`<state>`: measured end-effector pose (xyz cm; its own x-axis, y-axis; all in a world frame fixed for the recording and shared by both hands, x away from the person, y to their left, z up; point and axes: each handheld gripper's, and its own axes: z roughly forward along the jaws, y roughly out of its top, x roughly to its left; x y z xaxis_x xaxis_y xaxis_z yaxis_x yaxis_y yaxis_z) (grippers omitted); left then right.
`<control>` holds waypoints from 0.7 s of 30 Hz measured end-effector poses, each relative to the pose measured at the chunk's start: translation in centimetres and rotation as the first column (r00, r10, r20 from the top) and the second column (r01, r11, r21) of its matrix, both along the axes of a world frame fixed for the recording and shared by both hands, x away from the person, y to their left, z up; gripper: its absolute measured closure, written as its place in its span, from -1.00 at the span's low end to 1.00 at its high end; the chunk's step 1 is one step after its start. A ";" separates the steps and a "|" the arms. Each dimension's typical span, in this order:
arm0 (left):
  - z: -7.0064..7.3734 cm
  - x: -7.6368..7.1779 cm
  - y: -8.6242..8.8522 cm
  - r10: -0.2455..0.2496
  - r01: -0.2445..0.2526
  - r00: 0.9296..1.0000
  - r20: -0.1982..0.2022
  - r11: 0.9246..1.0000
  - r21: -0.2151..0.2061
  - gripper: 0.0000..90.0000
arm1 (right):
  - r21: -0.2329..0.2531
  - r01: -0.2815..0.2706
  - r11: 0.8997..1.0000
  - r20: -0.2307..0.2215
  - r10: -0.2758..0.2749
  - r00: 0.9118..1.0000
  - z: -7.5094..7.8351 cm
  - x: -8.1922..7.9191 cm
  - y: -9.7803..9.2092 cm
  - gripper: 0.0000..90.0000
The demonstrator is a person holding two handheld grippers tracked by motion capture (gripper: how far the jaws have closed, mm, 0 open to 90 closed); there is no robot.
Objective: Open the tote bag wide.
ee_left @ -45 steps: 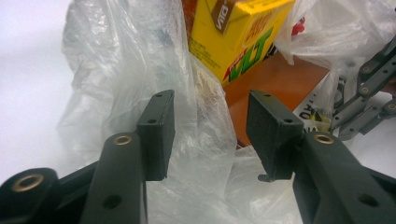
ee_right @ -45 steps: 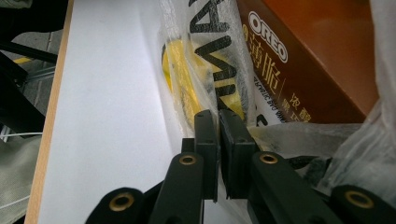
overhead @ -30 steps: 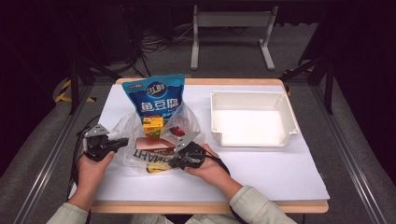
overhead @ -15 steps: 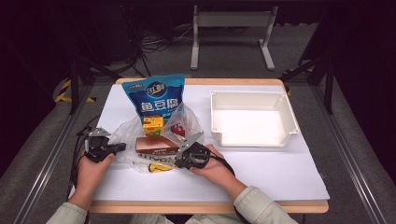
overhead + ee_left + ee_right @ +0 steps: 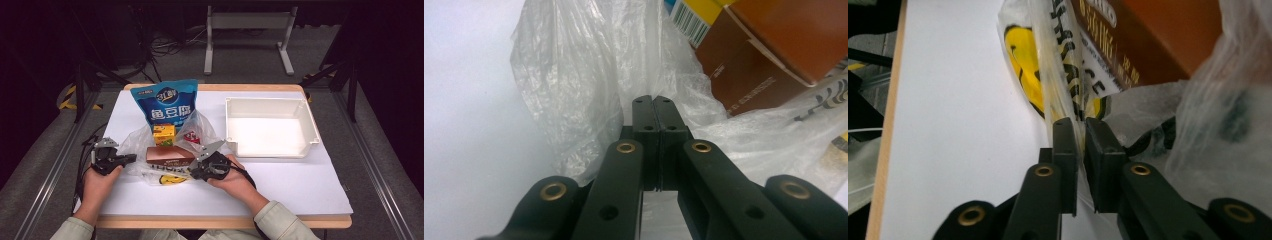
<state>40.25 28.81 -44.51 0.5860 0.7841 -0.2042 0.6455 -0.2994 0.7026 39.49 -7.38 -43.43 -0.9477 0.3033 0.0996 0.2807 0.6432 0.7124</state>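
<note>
1. Left gripper [image 5: 131,158]: at the table's left front, held low and aimed right. In the left gripper view its jaws are pressed together on a fold of the plastic bag [image 5: 589,80], with no gap between the pads.
2. Bag [image 5: 142,142]: clear film with a yellow smiley print, lying crumpled on the white table [image 5: 300,185] between the two grippers. Its long axis runs left to right, so each gripper holds one end.
3. Brown box [image 5: 170,155]: lies inside the bag, long side across the table, just right of the left gripper and just left of the right one. A yellow carton [image 5: 163,134] sits just behind it, with a small red packet [image 5: 193,138] to that carton's right.
4. Blue pouch [image 5: 166,104]: stands behind the bag, near the table's back edge.
5. Right gripper [image 5: 196,172]: at the bag's right front corner, aimed left. In the right gripper view its jaws stand nearly together, clamped on the printed film [image 5: 1068,85]; a thin slit remains, taken up by the film.
6. Tray [image 5: 310,125]: white, empty, well to the right of both grippers; the right hand is the nearer one.
7. Judgement: the box lies between the two grips, so pulling the film apart along that left-right axis should open the bag over it.
</note>
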 end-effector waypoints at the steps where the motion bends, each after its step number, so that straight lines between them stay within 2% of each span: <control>1: 0.0 0.0 -0.1 0.002 -0.002 1.000 0.002 1.000 -0.006 0.99 | 0.009 0.001 1.000 0.001 -0.001 1.000 0.2 0.0 0.0 0.68; 4: 0.0 -0.1 -0.1 -0.004 0.004 1.000 0.011 1.000 -0.009 0.98 | 0.050 0.008 0.999 0.015 -0.009 1.000 1.2 -0.3 -0.2 0.52; 10: 0.5 -0.6 0.0 -0.017 0.018 0.998 0.057 0.999 -0.030 0.95 | 0.115 -0.005 0.993 0.086 -0.005 0.996 3.5 -1.1 -0.8 0.42; 13: 0.9 -1.0 0.2 -0.033 0.039 0.994 0.102 0.997 -0.059 0.82 | 0.148 0.004 0.989 0.121 -0.023 0.992 4.5 -1.3 -1.3 0.37; 14: 0.9 -1.0 0.2 -0.033 0.039 0.994 0.102 0.997 -0.059 0.77 | 0.148 0.004 0.989 0.121 -0.023 0.992 4.5 -1.3 -1.3 0.37; 18: 1.8 -1.9 0.4 -0.066 0.085 0.980 0.185 0.992 -0.095 0.63 | 0.190 0.043 0.981 0.168 -0.076 0.983 5.8 -1.3 -2.4 0.30; 19: 1.8 -1.9 0.4 -0.066 0.085 0.980 0.185 0.992 -0.095 0.61 | 0.190 0.043 0.981 0.168 -0.076 0.983 5.8 -1.3 -2.4 0.30; 21: 2.2 -2.4 0.4 -0.073 0.099 0.974 0.213 0.989 -0.113 0.59 | 0.197 0.070 0.978 0.198 -0.109 0.974 6.1 -1.2 -2.8 0.22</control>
